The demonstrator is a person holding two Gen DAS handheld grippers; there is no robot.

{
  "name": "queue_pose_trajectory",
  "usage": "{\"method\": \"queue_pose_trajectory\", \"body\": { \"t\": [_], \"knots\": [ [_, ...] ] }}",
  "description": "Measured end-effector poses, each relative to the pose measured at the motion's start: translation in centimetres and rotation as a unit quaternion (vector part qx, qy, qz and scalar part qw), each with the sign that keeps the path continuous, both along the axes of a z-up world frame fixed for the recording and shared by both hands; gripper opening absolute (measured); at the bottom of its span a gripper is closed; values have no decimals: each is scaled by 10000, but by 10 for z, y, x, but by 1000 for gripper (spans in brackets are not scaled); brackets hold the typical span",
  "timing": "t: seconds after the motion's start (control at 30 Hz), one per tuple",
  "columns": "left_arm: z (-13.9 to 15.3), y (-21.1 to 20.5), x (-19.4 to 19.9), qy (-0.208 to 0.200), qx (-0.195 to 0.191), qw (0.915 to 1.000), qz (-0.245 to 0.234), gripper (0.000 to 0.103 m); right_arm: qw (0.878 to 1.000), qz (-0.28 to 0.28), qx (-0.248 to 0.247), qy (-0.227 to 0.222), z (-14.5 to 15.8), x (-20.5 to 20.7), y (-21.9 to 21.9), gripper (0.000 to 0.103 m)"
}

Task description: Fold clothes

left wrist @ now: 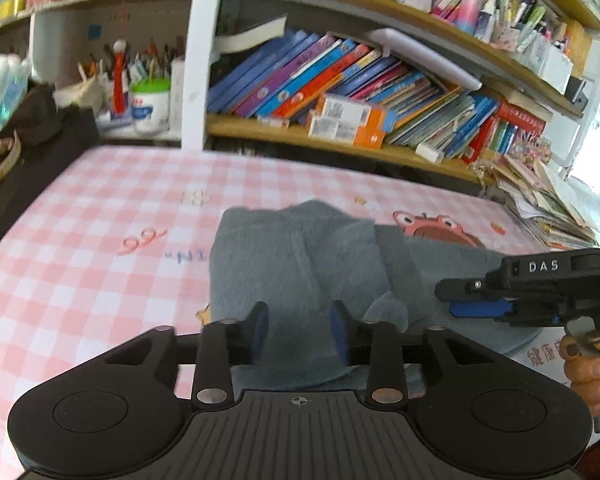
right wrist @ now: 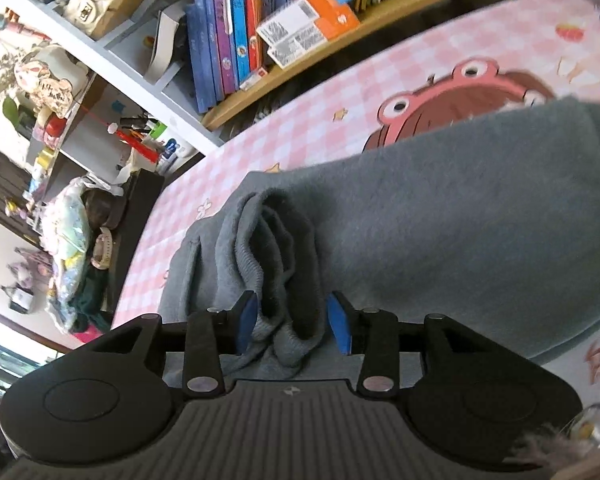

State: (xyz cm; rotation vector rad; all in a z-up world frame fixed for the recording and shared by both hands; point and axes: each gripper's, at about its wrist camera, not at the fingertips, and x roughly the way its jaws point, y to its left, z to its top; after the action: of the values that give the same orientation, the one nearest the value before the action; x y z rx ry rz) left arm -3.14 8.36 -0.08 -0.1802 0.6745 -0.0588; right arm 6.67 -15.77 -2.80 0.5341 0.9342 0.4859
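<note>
Pink checked tablecloth, bookshelf at twelve o'clock. Left gripper hovers over the grey garment, jaws apart. Right gripper, jaws apart, straddles a bunched cuff.

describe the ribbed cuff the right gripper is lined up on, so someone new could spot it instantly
Start at the pink checked tablecloth, then the grey garment spread over it. Near its left edge a bunched sleeve ends in a ribbed cuff, lying between the open blue pads of the right gripper. It alone is wrinkled and ribbed; the surrounding fabric lies smooth.
</note>
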Motion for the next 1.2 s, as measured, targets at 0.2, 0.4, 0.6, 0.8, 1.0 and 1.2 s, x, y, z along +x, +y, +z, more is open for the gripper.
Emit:
{"method": "queue_pose_trajectory", "body": {
  "t": [0.2, 0.4, 0.6, 0.8, 1.0, 1.2],
  "knots": [
    [4, -24, 4, -89, 185, 9992, -334, 51, 9988, 1, -407, -286, 8, -9, -10, 40],
    [2, -43, 6, -73, 245, 9984, -504, 60, 9983, -53, -501, -291, 7, -13, -26, 41],
    [0, -66, 8, -52, 282, 9976, -636, 65, 9985, -240, -468, -157, 4, -16, -52, 45],
    [-3, -96, 7, -39, 385, 9952, -903, 67, 9972, -656, -362, 42, 1, -24, -97, 50],
    [-5, -127, 9, -13, 467, 9920, -1171, 68, 9919, -1209, -239, 322, -6, -31, -145, 52],
    [-4, -150, 9, -89, 602, 9888, -1363, 71, 9845, -1601, -37, 720, -19, -29, -179, 52]
  ]
}}
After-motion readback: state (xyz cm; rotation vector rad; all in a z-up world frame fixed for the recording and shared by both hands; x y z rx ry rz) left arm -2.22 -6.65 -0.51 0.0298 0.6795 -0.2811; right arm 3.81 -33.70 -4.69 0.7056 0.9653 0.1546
